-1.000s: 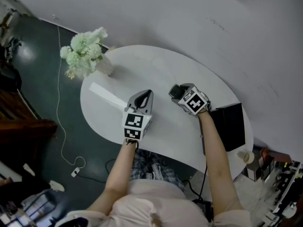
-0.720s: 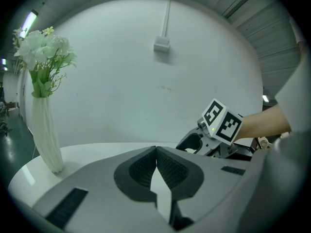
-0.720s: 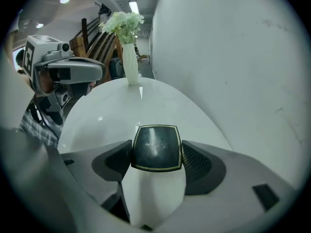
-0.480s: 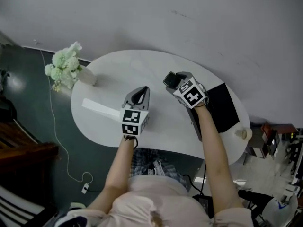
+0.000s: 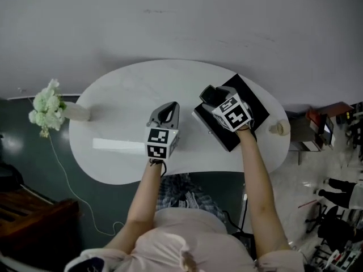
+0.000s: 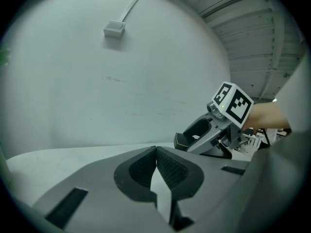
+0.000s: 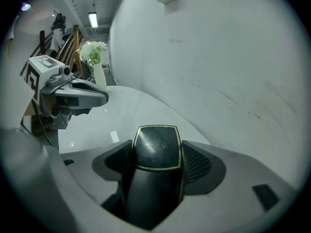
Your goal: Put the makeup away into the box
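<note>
Carrying step, judged from the grip and the place. Right tongs [image 7: 156,163] clamped on a black makeup case [image 7: 157,147] with a thin gold edge, pads pressed to both sides, rounded square end poking out past the tips. Left tongs [image 6: 155,150] closed tip to tip on nothing, held just to the left of the right tongs, over the bare white table [image 5: 125,95].

Under the right tongs as seen from above, a flat black box [image 5: 256,103], lying at an angle on the table. Not clear whether open or lidded, with the right tongs covering its middle.

Far off to the left of the left tongs, a vase of pale flowers [image 5: 48,103] at the table's end. Nearer, just left of the left tongs' marker cube [image 5: 160,143], a flat white strip [image 5: 116,145]. To the right of the right tongs, a small beige thing [image 5: 279,129] by the table edge, too small to name.

Probably calls next for lowering the case into the box and parting the right jaws only once set down inside. If lidded, calls first for the left tongs to lift or steady the lid. Worth keeping the case level on the way down: smooth, glossy, likely to slip between the pads.
</note>
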`<state>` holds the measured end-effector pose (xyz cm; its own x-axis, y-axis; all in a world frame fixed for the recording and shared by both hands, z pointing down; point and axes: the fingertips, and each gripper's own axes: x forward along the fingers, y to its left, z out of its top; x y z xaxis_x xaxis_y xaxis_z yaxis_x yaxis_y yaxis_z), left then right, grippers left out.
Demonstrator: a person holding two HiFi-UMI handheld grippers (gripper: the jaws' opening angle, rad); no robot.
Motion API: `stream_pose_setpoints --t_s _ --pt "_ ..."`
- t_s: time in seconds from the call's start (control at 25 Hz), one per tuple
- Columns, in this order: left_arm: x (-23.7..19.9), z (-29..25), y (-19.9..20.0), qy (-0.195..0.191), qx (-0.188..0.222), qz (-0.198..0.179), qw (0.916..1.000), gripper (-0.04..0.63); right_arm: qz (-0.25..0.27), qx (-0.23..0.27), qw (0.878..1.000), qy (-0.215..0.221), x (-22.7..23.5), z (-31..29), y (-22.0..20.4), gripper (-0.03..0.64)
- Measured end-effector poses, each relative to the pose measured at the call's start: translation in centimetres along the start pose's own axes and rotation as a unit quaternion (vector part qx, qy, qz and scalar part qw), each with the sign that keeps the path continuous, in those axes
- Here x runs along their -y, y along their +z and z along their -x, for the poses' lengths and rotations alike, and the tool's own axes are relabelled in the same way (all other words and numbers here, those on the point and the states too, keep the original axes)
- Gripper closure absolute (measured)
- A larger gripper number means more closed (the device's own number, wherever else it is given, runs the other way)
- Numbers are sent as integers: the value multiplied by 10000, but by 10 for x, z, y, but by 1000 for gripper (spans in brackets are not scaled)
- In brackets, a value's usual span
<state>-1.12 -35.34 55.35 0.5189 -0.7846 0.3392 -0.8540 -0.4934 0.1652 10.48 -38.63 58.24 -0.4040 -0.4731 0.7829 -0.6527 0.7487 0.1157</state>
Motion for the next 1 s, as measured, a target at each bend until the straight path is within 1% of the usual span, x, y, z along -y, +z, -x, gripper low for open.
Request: stream_pose_setpoints --t_s 0.2,0.36,0.44,0.64,0.8,1.0 --pt "31 -22 -10 -287 -135 59 9995 569 -561 -183 9979 -282 4 23 -50 285" --pt "48 -33 -19 -434 -258 27 9987 569 -879 -506 9943 -321 -7 31 -83 285" --pt "53 -36 -21 -475 -291 38 9984 569 -1044 -592 9923 -314 -14 30 -95 285" --pt "52 -38 -28 -491 -376 38 9981 569 -1330 -870 9866 -371 -22 19 -116 285" --pt "46 -38 -36 -466 -454 130 9978 569 -1466 -1088 9822 -439 -21 9 -125 285" --pt "40 -39 -40 -438 -498 156 9977 569 -1581 -1380 9765 -487 -19 -1 -138 285"
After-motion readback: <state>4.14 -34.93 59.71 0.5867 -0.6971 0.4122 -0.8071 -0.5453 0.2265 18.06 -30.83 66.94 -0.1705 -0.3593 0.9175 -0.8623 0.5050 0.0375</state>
